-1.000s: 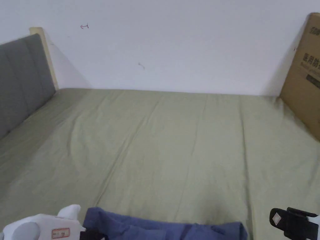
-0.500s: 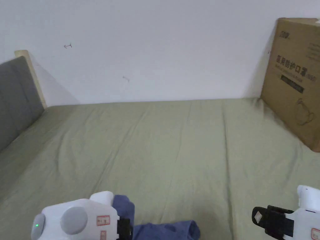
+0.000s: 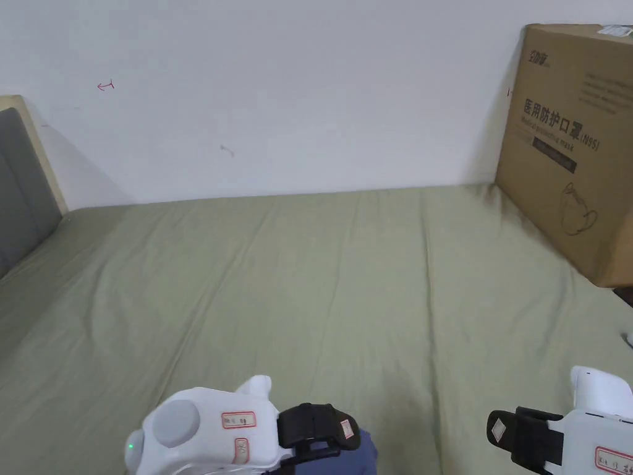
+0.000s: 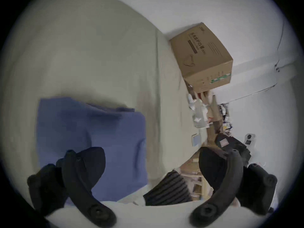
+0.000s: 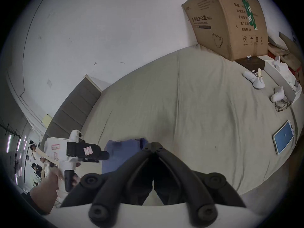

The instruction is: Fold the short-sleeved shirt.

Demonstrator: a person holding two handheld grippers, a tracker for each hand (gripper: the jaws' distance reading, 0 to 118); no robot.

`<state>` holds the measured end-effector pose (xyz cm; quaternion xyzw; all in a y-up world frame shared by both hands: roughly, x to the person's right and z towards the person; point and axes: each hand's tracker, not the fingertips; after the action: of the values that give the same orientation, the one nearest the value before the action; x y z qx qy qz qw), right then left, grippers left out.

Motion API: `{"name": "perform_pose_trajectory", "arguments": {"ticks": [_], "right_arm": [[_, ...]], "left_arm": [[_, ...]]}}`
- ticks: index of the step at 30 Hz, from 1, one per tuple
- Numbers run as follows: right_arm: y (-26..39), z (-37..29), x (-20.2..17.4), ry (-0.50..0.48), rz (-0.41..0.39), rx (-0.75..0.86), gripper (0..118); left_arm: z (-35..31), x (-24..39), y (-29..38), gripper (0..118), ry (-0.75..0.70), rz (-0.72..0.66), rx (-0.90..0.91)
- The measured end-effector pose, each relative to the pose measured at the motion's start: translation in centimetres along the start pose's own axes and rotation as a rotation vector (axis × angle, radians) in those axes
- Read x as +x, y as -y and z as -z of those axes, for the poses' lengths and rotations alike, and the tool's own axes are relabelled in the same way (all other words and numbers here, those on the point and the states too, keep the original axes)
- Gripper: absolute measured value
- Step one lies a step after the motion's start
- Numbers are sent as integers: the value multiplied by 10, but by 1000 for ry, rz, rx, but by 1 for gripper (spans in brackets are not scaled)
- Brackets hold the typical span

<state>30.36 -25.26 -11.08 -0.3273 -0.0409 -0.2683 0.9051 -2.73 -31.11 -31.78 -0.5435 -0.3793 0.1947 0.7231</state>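
Observation:
The blue short-sleeved shirt (image 4: 90, 129) lies folded into a compact rectangle on the green bed sheet (image 3: 321, 297), close to the bed's near edge. A corner of the shirt (image 3: 366, 456) peeks out under my left gripper (image 3: 343, 436). In the left gripper view my left gripper (image 4: 148, 154) hovers over the shirt's near side, jaws wide apart and holding nothing. My right gripper (image 3: 504, 432) is off to the right of the shirt, above bare sheet. In the right gripper view my right gripper (image 5: 153, 145) has its jaws pressed together with nothing between them.
A big cardboard box (image 3: 575, 148) stands on the bed's far right corner against the wall. A grey headboard (image 3: 18, 185) bounds the left. A phone (image 5: 283, 139), glasses (image 5: 283, 105) and white devices (image 5: 254, 80) lie along the right edge.
The head camera has swung right. My left gripper has moved right across the shirt and now shows open jaws. The shirt, spread wide a second ago, is narrower and mostly hidden beneath it.

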Motion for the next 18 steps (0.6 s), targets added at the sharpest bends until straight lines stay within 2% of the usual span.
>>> {"name": "perform_pose_trajectory", "arguments": {"ticks": [1,3,4,5,8,12,14,18], "right_arm": [[-1,0,-3,0,-9,1,0],[-2,0,-6,1,-27,7,0],[-2,0,-7,-2,-29,10,0],[-3,0,-8,-6,-31,11,0],[-4,0,-8,-7,-33,13,0],[-4,1,-5,3,-29,9,0],[-5,0,-3,15,-30,6,0],[-5,-4,-2,38,-44,4,0]], "left_arm": [[-12,1,0,99,-35,28,8],[-28,5,3,17,-76,89,68],[-27,11,0,1,-131,145,73],[-24,16,2,1,-197,200,64],[1,25,4,1,-194,278,-1],[59,27,12,1,-175,255,-118],[90,26,18,1,-255,258,-169],[137,13,29,1,-251,228,-250]]}}
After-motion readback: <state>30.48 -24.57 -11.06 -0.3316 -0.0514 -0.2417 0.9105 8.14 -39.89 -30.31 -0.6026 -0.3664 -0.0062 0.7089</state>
